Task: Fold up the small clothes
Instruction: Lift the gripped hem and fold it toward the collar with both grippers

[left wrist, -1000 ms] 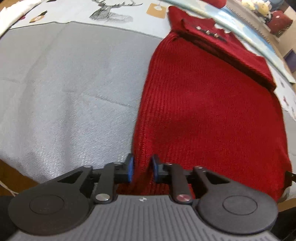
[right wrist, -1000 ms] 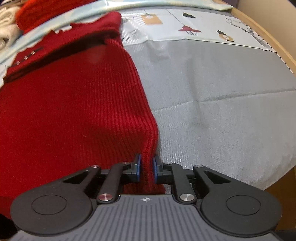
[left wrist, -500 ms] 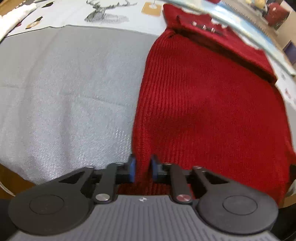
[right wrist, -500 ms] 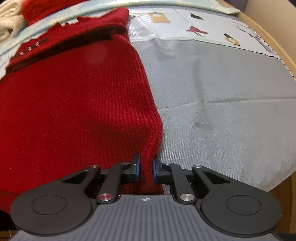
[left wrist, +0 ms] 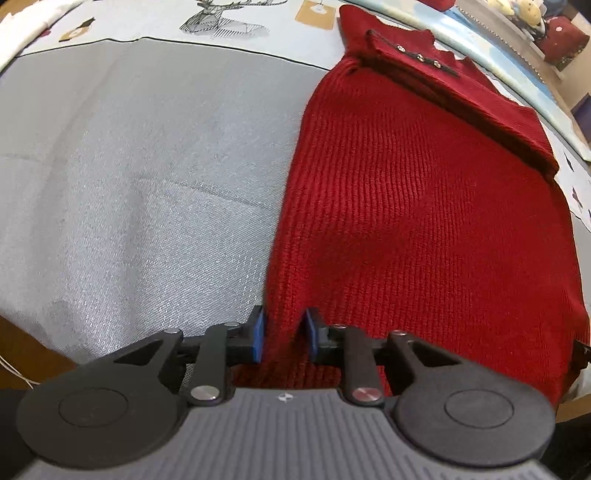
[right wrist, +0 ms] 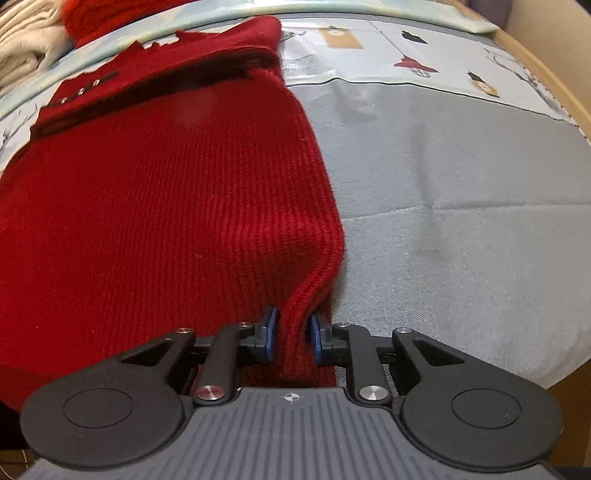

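A dark red ribbed knit sweater [left wrist: 424, 206] lies flat on the grey cloth, its buttoned collar [left wrist: 419, 57] folded over at the far end. My left gripper [left wrist: 284, 336] sits at the near left corner of its hem. Its jaws are opening, and the knit edge stands loosely between the blue pads [left wrist: 258, 334]. In the right wrist view the sweater [right wrist: 166, 221] fills the left half. My right gripper [right wrist: 293, 338] is at the near right corner, jaws opening. A raised ridge of knit stands between them, with a sliver of gap at the left pad [right wrist: 271, 334].
The grey cloth [left wrist: 129, 184] covers the table, with a printed light-blue sheet [left wrist: 229, 22] beyond it. The table's wooden edge [right wrist: 554, 74] curves along the right. Pale folded clothes [right wrist: 26, 48] lie at the far left in the right wrist view. Soft toys [left wrist: 524, 11] sit at the back.
Both pairs of pads pinched closer on the hem half a second ago and now stand wider apart. The sweater and both hands have hardly moved.
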`<action>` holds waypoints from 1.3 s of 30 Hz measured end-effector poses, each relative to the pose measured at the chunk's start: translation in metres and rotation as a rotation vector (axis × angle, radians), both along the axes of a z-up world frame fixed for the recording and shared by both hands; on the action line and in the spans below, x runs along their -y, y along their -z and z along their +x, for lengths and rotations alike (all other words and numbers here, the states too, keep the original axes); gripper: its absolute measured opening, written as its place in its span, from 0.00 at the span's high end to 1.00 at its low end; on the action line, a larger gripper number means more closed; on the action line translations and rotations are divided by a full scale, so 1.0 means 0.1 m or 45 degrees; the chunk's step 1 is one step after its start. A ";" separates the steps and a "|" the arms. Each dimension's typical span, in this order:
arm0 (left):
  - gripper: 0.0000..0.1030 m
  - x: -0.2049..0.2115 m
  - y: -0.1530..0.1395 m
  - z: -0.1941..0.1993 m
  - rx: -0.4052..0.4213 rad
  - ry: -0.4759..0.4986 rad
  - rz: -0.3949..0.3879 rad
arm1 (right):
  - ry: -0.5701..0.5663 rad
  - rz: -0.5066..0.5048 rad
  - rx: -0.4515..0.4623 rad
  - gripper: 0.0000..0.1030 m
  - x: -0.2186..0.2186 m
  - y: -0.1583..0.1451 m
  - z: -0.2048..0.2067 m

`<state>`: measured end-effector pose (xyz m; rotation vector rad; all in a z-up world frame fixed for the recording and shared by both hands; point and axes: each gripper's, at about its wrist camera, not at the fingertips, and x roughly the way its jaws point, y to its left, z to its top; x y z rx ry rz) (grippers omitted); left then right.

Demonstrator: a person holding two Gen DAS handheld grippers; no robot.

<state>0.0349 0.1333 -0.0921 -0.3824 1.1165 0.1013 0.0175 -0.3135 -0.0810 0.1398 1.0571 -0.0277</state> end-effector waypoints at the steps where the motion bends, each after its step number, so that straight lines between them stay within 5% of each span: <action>1: 0.76 0.01 0.01 0.01 0.000 0.003 0.003 | -0.002 0.000 -0.001 0.77 0.00 0.00 0.00; 7: 0.79 0.09 0.01 0.01 0.012 0.045 0.050 | -0.009 -0.011 0.002 0.77 -0.03 -0.01 -0.03; 9: 0.84 0.12 -0.01 -0.02 0.034 0.059 0.050 | 0.001 -0.008 0.009 0.87 -0.02 -0.01 -0.03; 15: 0.85 0.11 -0.09 -0.08 0.089 0.060 0.011 | 0.087 0.092 0.100 0.89 0.13 -0.14 -0.10; 28: 0.77 0.14 0.02 0.02 0.010 0.064 0.051 | 0.042 0.057 0.001 0.86 0.03 -0.02 -0.05; 30: 0.84 0.16 0.00 0.01 0.027 0.067 0.070 | 0.062 0.087 0.026 0.88 0.08 -0.05 -0.06; 39: 0.88 0.31 -0.44 -0.27 0.245 0.193 0.071 | 0.079 0.265 0.342 0.90 0.27 -0.55 -0.31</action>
